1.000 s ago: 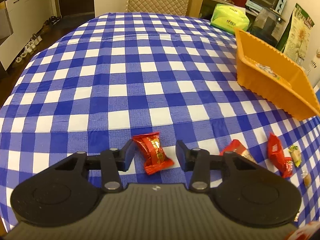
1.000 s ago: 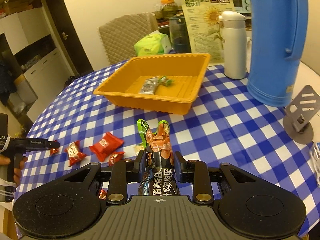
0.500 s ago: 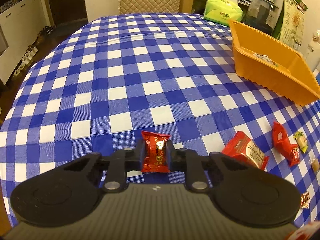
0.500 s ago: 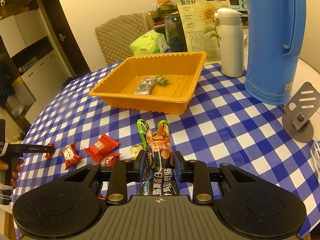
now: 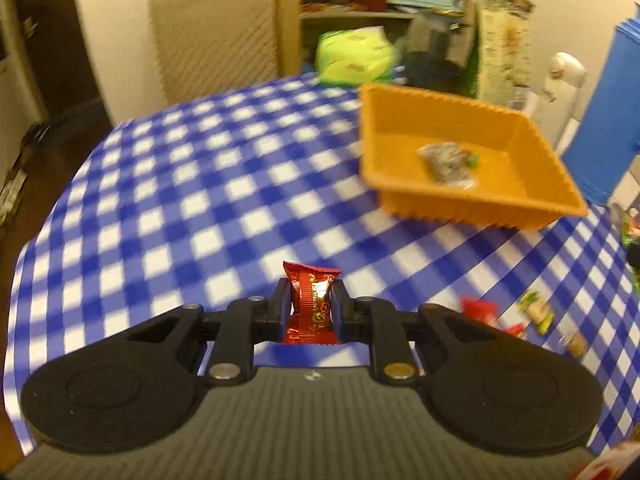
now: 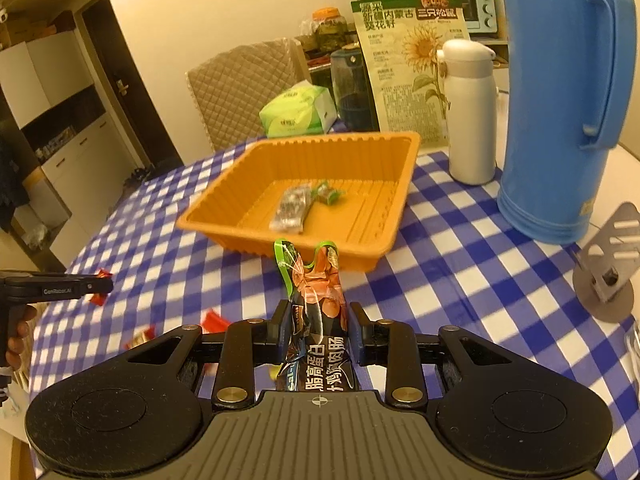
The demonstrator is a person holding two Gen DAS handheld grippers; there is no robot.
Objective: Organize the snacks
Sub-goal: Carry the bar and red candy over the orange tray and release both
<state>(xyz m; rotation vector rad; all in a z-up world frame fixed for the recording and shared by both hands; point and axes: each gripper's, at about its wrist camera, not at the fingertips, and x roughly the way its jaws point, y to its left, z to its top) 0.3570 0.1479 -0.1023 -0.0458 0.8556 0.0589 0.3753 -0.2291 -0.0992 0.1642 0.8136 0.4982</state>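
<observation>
My left gripper is shut on a red candy packet and holds it above the checkered table, left of and before the orange tray. My right gripper is shut on a dark sausage snack packet, close to the tray's near wall. The tray holds a grey packet and a small green candy. Loose red packets and a green-white candy lie on the table. The left gripper also shows in the right wrist view.
A blue jug, a white flask and a grey metal stand stand right of the tray. A green tissue pack and a sunflower-seed bag stand behind it. A quilted chair is at the far edge.
My left gripper closed on the red candy, lifted it off the table and swung right toward the tray. My right gripper moved forward with the sausage packet, nearer the tray.
</observation>
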